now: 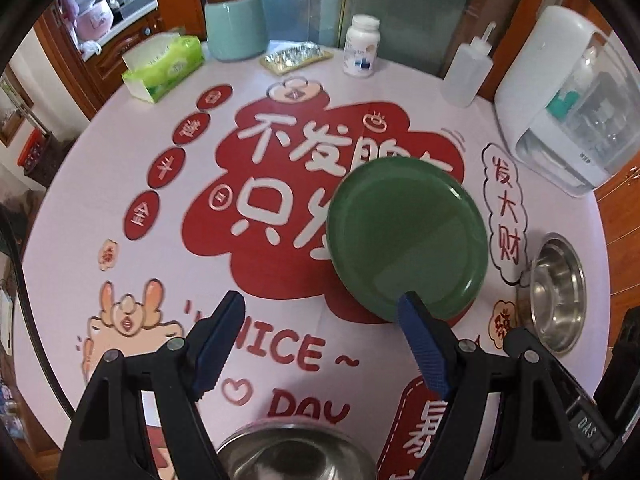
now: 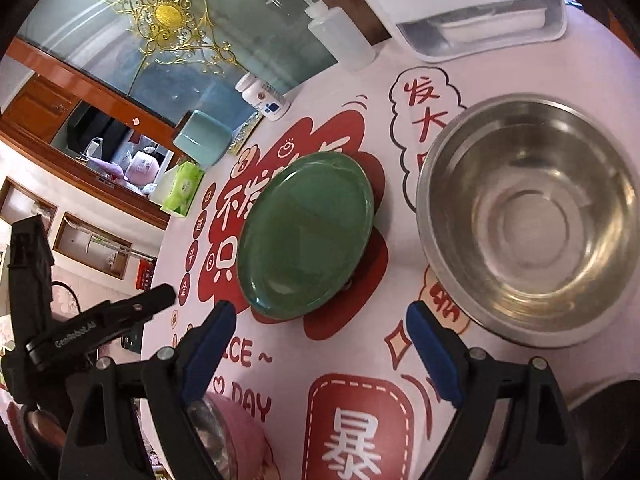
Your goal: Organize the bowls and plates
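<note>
A green plate lies on the round table with the red and white printed cover; it also shows in the right wrist view. A steel bowl sits to its right, large in the right wrist view. A second steel bowl with a pink outside sits at the near edge, also seen in the right wrist view. My left gripper is open and empty above the table, its right fingertip over the plate's near rim. My right gripper is open and empty, just short of the plate.
At the table's far side stand a green tissue box, a teal canister, a foil packet, a white pill bottle, a squeeze bottle and a white appliance. Wooden cabinets stand behind.
</note>
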### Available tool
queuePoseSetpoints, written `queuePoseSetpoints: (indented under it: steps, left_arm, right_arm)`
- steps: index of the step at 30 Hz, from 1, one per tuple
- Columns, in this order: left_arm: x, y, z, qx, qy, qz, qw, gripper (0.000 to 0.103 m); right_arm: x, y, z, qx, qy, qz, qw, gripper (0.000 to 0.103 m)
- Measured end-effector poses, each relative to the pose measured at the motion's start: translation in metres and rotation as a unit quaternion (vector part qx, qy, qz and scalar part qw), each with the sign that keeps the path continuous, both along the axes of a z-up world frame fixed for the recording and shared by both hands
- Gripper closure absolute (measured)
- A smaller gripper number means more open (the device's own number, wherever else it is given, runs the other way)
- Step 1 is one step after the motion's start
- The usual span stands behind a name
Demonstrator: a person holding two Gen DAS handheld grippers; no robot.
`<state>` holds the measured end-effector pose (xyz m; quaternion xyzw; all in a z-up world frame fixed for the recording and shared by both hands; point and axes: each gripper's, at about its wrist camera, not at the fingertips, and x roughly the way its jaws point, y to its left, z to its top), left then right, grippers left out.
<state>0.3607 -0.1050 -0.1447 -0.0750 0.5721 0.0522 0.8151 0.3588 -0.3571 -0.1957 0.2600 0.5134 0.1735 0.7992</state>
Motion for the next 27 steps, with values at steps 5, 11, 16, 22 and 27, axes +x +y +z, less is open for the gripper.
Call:
queuePoseSetpoints:
  steps: [5, 11, 16, 22, 27]
  left_arm:
    - [0.009, -0.005, -0.023, -0.013, 0.008, 0.007, 0.9999, 0.027]
    - [0.017, -0.011, -0.044, -0.027, 0.017, 0.013, 0.9994, 0.038]
    - [0.021, -0.012, -0.06, -0.042, 0.029, 0.02, 0.9985, 0.051]
    - [0.026, -0.012, -0.069, -0.053, 0.034, 0.021, 0.9978, 0.062]
    - [0.028, -0.012, -0.077, -0.068, 0.035, 0.016, 0.997, 0.071]
  right_arm:
    - [0.005, 0.01, -0.014, -0.005, 0.001, -0.001, 1.0, 0.025]
    - [0.009, 0.021, -0.025, -0.02, -0.004, 0.002, 1.0, 0.036]
    - [0.01, 0.027, -0.032, -0.023, -0.006, 0.004, 1.0, 0.046]
    - [0.014, 0.034, -0.037, -0.038, -0.012, 0.009, 0.999, 0.057]
    - [0.017, 0.039, -0.038, -0.053, -0.019, 0.015, 0.998, 0.07]
